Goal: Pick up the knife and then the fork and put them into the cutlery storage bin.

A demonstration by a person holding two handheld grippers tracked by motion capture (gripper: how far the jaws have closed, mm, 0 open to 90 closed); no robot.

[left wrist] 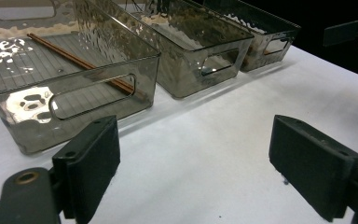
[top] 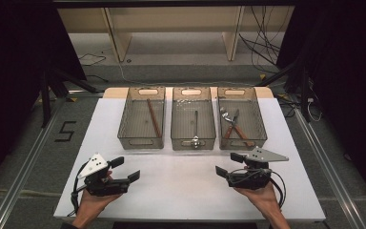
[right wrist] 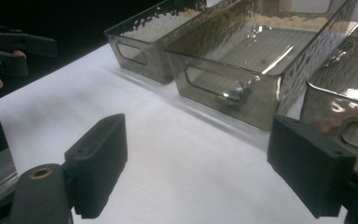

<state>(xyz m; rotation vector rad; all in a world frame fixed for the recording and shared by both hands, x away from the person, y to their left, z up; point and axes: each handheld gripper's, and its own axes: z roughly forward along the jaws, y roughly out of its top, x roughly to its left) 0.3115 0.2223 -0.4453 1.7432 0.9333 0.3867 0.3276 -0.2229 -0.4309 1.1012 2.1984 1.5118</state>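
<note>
Smoky clear plastic, three bins in a row on the white desk [top: 181, 186]. High view: middle bin [top: 175, 119] as landmark, with a spoon [top: 196, 126] lying inside. Chopsticks [top: 153, 118] in the left bin [top: 124, 124] beside it, fork [top: 226, 116] and a brown-handled utensil [top: 238, 130] crossed in the right bin [top: 262, 129]. Nearer than the middle bin and to its left: left gripper [top: 127, 168], jaws wide, holding nothing. Nearer and to its right: right gripper [top: 227, 163], equally wide and empty.

Left gripper view: left gripper [left wrist: 216, 168] spread over bare desk, chopsticks [left wrist: 79, 63] left of the middle bin [left wrist: 191, 70].

Right gripper view: right gripper [right wrist: 196, 172] spread wide, nothing between the pads, short of the middle bin [right wrist: 261, 107], spoon bowl against its near wall.

Probable hazards: catching a rim on the way in and shoving a light bin across the desk; pinching fork and neighbour together where crossed; slipping off a thin, smooth handle lying flat on the bin floor.
</note>
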